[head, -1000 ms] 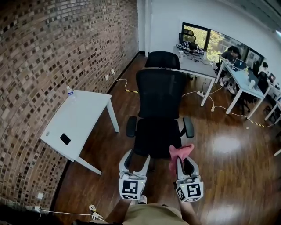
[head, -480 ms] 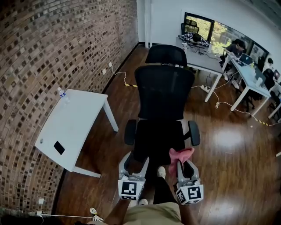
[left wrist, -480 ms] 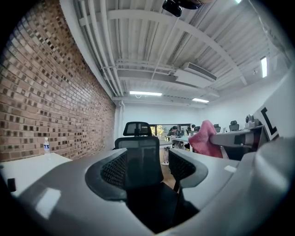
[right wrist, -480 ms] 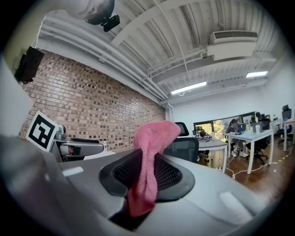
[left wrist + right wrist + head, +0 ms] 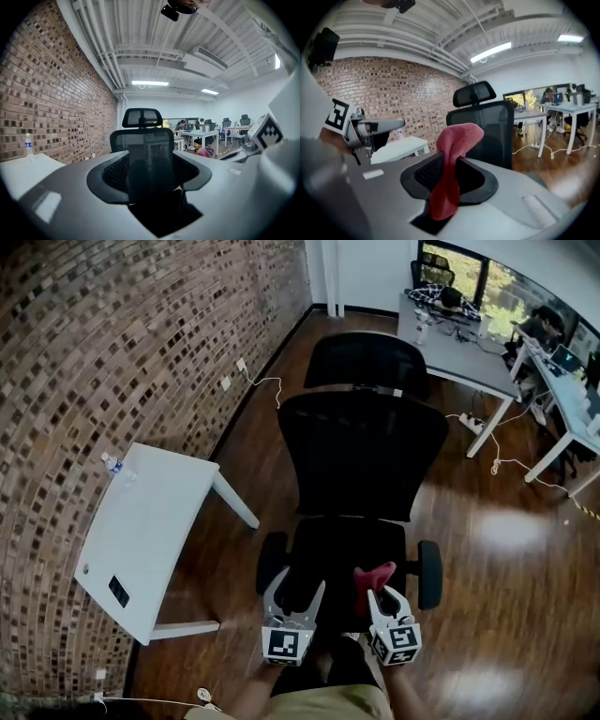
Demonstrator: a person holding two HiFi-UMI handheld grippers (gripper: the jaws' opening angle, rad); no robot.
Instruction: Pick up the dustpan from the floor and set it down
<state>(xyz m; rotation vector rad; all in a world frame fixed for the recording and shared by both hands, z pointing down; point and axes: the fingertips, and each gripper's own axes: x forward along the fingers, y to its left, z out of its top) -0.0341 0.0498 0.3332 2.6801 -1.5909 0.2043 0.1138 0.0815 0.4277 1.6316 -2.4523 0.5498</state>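
No dustpan shows in any view. Both grippers hover over the seat of a black office chair [image 5: 361, 460], which also fills the left gripper view [image 5: 140, 140]. My right gripper [image 5: 380, 594] is shut on a pink cloth [image 5: 372, 576]; in the right gripper view the cloth [image 5: 451, 161] sticks up from between the jaws and hangs down in front. My left gripper [image 5: 294, 594] stands open with nothing between its fingers, which spread in a V above the seat's front left.
A white table [image 5: 141, 521] stands at the left against the brick wall, with a water bottle [image 5: 111, 463] and a dark phone [image 5: 119, 592] on it. Desks [image 5: 459, 357] with seated people stand at the far right. A cable [image 5: 202, 697] lies on the wooden floor.
The view has moved closer to the chair, which now fills the middle. Both grippers have come in over the seat. The right one still holds the pink cloth.
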